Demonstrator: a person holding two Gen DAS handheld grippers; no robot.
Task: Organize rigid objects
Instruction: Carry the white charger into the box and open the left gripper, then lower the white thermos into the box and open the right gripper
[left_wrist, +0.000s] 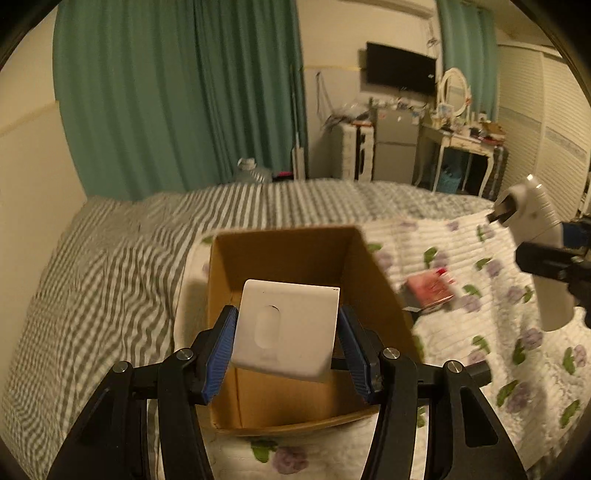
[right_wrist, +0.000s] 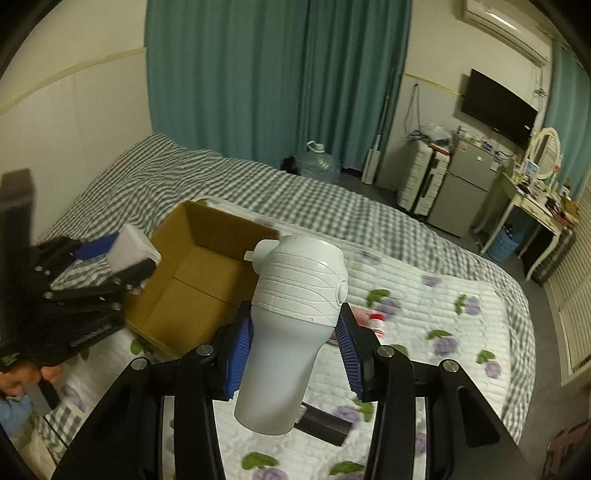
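Cardboard box (left_wrist: 295, 402) open on the flowered quilt (left_wrist: 491, 354), left gripper (left_wrist: 286, 334) clamping a white square device (left_wrist: 286, 328) above it, right gripper (right_wrist: 295, 350) clamping a white handheld appliance (right_wrist: 291, 317).

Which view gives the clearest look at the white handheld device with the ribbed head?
The right wrist view: the white ribbed handheld device fills the centre, clamped at its neck by the right tool. The left wrist view catches it only at the right edge, small and blurred.

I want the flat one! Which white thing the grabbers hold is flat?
The square white box in the left gripper is flat; the right gripper holds a rounded white device.
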